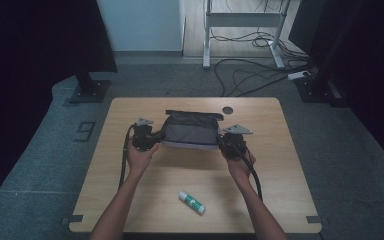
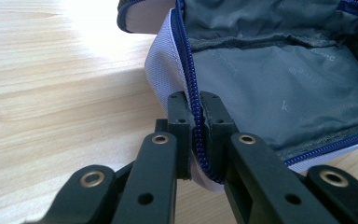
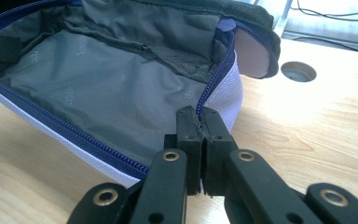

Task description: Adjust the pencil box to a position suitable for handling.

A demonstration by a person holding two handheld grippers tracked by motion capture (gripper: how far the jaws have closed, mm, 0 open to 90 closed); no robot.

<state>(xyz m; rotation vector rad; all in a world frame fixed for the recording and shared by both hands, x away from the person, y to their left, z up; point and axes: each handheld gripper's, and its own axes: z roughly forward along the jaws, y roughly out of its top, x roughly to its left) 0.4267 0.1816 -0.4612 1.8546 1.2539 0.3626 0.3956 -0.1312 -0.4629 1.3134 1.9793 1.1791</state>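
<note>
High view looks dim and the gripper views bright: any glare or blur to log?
High view: dark, soft; pouch and glue stick still readable. Left gripper view: blown-out glare on the table by the pouch's edge. Right gripper view: overexposed upper right, jaw bases slightly soft.

black grippers [image 1: 144, 136] [image 1: 234, 141]: brass-ringed rivets, grey triangular top plates, black trailing cables; forearms bare, no sleeves.

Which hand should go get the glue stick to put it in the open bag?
Probably the right gripper. The glue stick lies nearer the person's right forearm, a little right of middle. Both it and the left gripper are clamped on the pouch rim, so the left can hold the pouch.
</note>
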